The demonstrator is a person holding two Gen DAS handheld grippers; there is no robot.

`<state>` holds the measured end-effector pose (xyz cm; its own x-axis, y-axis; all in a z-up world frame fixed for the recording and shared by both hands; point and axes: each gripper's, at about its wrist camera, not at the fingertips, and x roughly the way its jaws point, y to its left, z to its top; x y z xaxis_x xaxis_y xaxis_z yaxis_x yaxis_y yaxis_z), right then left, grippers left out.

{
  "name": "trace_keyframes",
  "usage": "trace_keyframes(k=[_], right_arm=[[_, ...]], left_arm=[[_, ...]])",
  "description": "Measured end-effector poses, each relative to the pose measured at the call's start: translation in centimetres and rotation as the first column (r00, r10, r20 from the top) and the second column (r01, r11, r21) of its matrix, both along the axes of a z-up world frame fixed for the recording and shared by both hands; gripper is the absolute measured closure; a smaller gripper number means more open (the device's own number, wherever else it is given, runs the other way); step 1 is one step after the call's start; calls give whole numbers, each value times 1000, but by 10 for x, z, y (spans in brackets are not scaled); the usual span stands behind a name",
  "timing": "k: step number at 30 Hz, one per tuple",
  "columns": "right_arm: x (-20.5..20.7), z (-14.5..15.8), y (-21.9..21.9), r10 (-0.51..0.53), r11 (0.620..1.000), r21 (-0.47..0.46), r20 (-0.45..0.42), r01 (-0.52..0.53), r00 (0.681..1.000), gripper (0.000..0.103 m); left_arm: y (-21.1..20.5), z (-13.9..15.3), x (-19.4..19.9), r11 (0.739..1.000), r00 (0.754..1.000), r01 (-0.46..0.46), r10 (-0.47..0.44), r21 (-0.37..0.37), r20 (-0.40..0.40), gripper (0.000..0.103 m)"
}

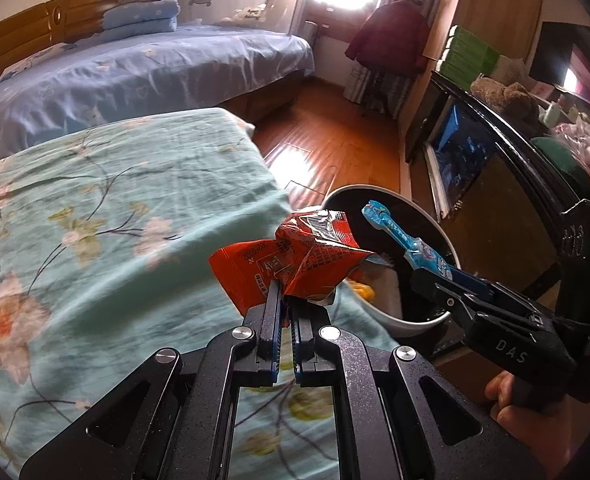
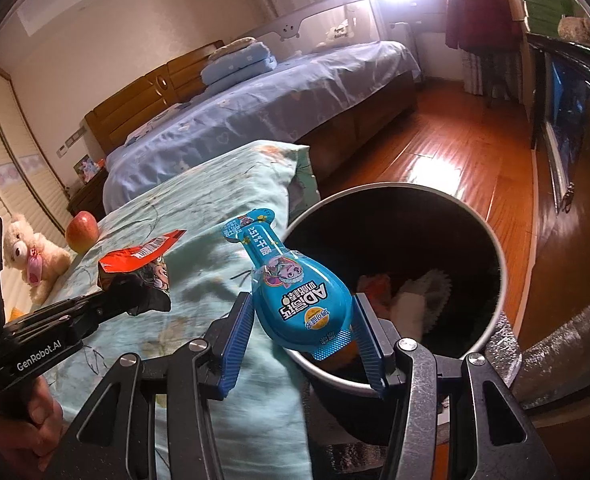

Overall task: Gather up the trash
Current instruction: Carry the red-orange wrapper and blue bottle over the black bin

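Left claw [image 1: 285, 300] pressed tight on crumpled red snack wrapper [image 1: 295, 264], held above floral bed cover [image 1: 115, 220] beside bin. Right claw [image 2: 303, 320] pinches blue candy packet [image 2: 295, 292] by wide end, over rim of round bin [image 2: 499, 280], likely positioned for dropping in.

The crumpled wrapper [image 1: 295, 264] is red-orange with a silver inner face and printed white text. The bottle-shaped pack [image 2: 295, 296] is bright blue with white lettering and a cartoon figure. The bin [image 2: 491, 240] is black inside with a white rim. The bed cover [image 1: 107, 216] is pale turquoise with pink-and-orange flowers. The apple [image 2: 82, 231] is red and yellow.
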<state>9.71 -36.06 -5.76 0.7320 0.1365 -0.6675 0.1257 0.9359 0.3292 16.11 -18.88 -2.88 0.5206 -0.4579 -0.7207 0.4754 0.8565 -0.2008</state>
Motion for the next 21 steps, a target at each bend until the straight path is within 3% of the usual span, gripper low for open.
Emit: trace_keyframes(k=[21], right_arm=[[-6, -3, -35, -71, 997, -9, -6, 71, 997, 52]], left_arm=[[-48, 2, -3, 997, 998, 69, -69, 22, 9, 100]])
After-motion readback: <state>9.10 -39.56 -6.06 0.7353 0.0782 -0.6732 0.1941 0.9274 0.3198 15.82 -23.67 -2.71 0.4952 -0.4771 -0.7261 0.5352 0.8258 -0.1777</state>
